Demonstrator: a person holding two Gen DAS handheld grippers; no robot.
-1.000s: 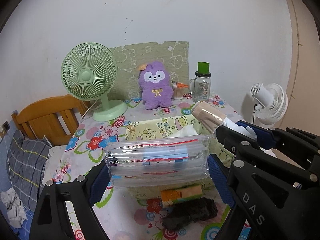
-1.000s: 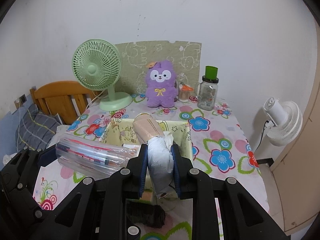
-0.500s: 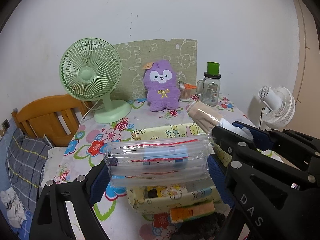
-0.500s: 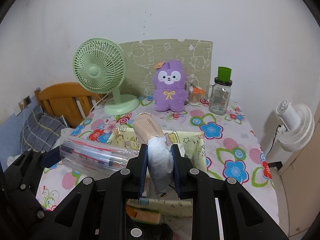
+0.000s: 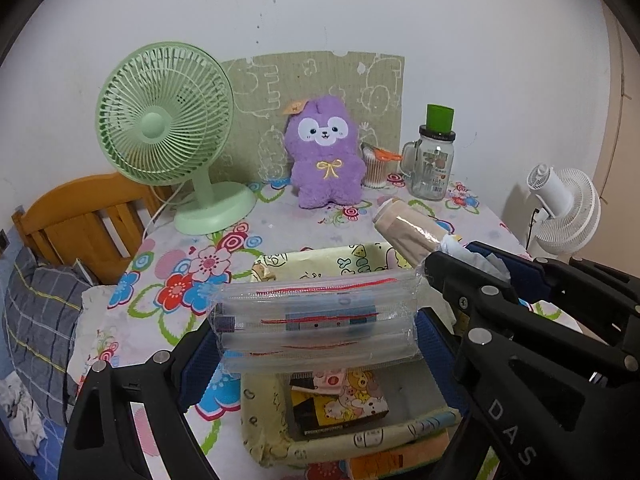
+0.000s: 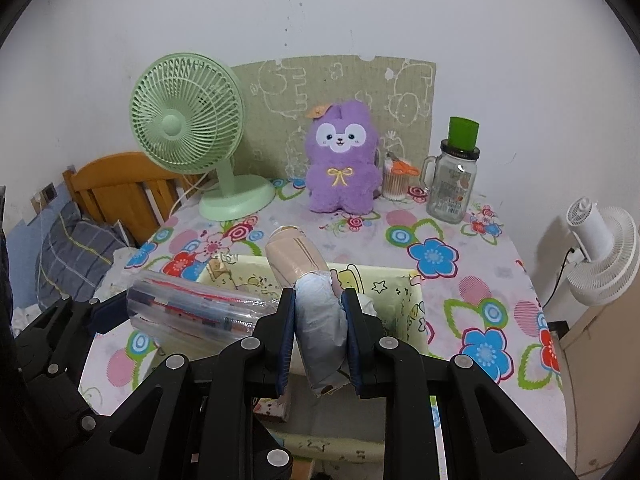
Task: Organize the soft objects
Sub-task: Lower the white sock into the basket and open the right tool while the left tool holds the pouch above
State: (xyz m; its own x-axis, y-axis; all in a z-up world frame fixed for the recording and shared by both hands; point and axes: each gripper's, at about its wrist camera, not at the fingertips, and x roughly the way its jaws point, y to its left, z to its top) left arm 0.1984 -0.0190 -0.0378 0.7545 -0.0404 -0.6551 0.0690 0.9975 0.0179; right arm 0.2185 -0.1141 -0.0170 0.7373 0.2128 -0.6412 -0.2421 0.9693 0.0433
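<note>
My left gripper (image 5: 316, 334) is shut wide on a clear plastic pouch (image 5: 316, 320) with red stripes, held above the yellow fabric basket (image 5: 272, 432). The pouch (image 6: 196, 312) also shows at the left in the right wrist view. My right gripper (image 6: 320, 330) is shut on a rolled soft bundle (image 6: 316, 316), beige at the far end and pale blue-white between the pads, over the basket (image 6: 400, 292). The same bundle (image 5: 408, 232) sticks out at the right in the left wrist view. A small box with cartoon print (image 5: 340, 404) lies inside the basket.
On the flowered tablecloth (image 6: 432, 256) stand a green desk fan (image 6: 188, 136), a purple plush toy (image 6: 340, 160), a cotton-swab cup (image 6: 394, 184) and a glass jar with a green lid (image 6: 452, 176). A wooden chair (image 6: 116, 192) is left, a white fan (image 6: 600, 248) right.
Both grippers have moved forward and a little down with their loads, so the basket now lies right under them; the dark object at the near table edge has left view.
</note>
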